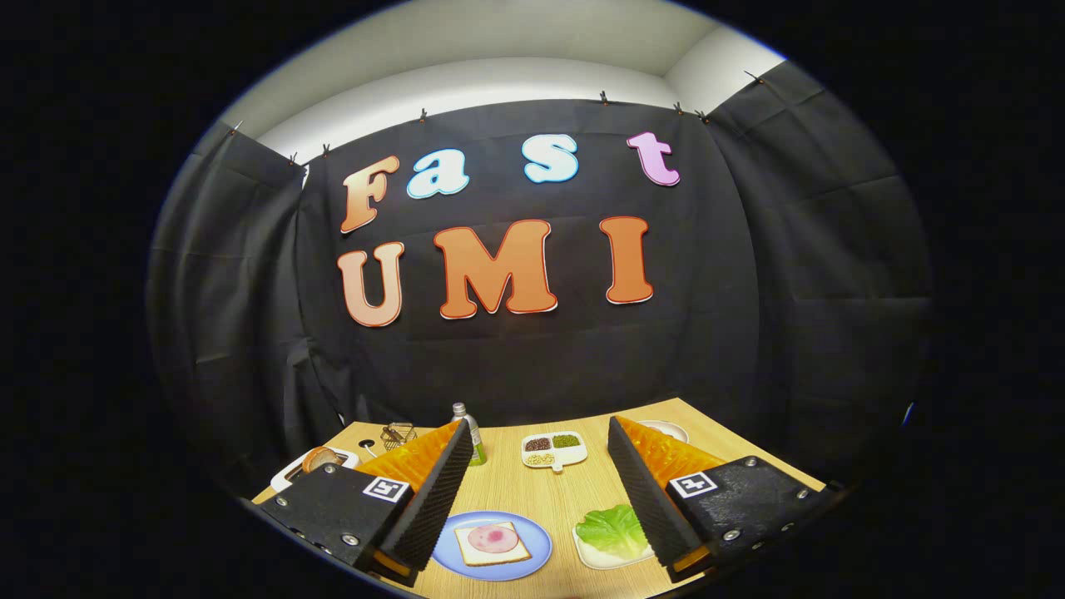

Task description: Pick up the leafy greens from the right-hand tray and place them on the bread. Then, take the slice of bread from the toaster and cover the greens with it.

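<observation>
Wide-apart gripper fingers frame the low-centre blue plate with its bread, leafy greens lower right, likely readying a grab

Black cloth hangs in creased panels around three sides of the booth, pinned along its top edge by small clips. Above it rise a pale wall and ceiling, meeting in a corner at the far right. Below stands a light wood-grain counter, evenly lit from overhead.
</observation>
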Tool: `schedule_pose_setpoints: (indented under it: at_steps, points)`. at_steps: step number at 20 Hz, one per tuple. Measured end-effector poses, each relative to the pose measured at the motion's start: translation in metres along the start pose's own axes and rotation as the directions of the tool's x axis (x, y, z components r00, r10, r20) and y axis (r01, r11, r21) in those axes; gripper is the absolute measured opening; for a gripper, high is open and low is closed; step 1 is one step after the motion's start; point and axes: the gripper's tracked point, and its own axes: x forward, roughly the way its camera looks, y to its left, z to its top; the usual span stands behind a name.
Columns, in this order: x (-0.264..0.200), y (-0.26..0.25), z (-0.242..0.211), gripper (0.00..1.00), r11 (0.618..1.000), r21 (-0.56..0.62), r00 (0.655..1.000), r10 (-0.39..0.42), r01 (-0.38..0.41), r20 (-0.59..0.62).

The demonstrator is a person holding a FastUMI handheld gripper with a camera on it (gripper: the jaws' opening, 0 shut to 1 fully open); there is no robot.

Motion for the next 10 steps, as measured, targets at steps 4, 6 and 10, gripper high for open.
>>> schedule_pose_setpoints:
  at_steps: [4, 6, 10]
  points:
    - [0.0022, -0.0038, -0.0006, 0.98, 1.0, -0.021, 1.0, 0.0, 0.0, -0.001]
    - [0.002, -0.0036, -0.0025, 0.98, 1.0, -0.017, 1.0, 0.007, -0.008, -0.009]
    - [0.003, 0.0014, -0.0058, 0.98, 1.0, -0.008, 1.0, 0.022, -0.022, -0.019]
